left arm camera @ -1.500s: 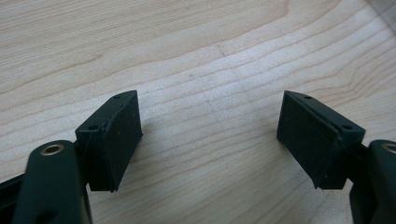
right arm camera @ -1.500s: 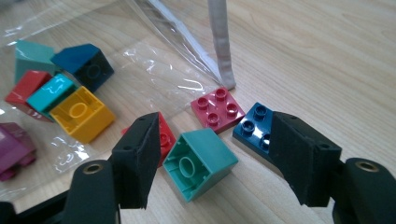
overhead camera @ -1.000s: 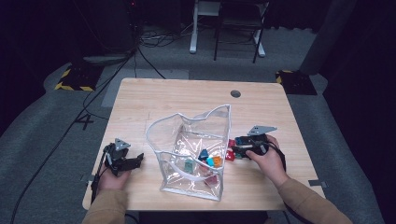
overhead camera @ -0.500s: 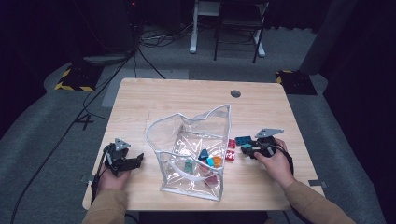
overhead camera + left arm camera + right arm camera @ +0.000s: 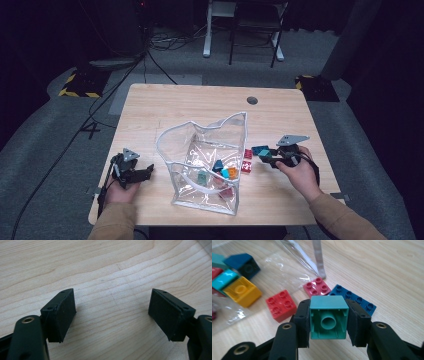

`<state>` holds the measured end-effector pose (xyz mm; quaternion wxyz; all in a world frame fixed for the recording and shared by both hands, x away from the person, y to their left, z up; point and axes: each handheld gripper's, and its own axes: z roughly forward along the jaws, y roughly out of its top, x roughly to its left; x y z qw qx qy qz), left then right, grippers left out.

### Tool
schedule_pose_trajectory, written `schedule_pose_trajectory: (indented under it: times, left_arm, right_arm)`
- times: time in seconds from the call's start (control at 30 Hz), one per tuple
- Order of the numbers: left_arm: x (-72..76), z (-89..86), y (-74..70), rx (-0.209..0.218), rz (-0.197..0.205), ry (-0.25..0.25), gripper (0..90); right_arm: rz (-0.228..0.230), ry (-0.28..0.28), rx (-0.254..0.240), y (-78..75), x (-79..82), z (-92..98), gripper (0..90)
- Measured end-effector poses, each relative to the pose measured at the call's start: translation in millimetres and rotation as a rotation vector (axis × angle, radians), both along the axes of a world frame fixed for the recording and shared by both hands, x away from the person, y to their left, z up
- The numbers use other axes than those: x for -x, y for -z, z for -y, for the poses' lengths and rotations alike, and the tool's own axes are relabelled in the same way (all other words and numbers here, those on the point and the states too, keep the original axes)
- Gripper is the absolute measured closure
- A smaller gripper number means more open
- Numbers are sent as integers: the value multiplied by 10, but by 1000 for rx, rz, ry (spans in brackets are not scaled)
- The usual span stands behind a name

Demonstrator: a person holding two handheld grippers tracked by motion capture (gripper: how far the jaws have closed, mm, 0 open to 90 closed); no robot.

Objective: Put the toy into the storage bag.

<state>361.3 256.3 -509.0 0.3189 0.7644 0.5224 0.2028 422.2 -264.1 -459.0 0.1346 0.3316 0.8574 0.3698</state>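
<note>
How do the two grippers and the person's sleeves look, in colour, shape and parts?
Both the left gripper and the right gripper are black with two flat rectangular pads on hinged links with brass-coloured rivets. Each carries a grey three-cornered plate on top. A black cable trails from the left one. The sleeves are tan.

On the tabletop (image 5: 165,105) a clear bag (image 5: 207,162) holds coloured blocks. The right gripper (image 5: 267,154) has just closed on a teal block (image 5: 260,150), beside red blocks (image 5: 247,161). The left gripper (image 5: 145,172) rests open.
</note>
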Motion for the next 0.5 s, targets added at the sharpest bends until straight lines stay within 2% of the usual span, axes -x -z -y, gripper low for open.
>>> schedule_pose_trajectory:
  times: [0.5]
  left_arm:
    - [0, 0, 0, 0, 0, 0, 222]
  right_arm:
    - [8, -68, -74, -601, 137, 10, 591]
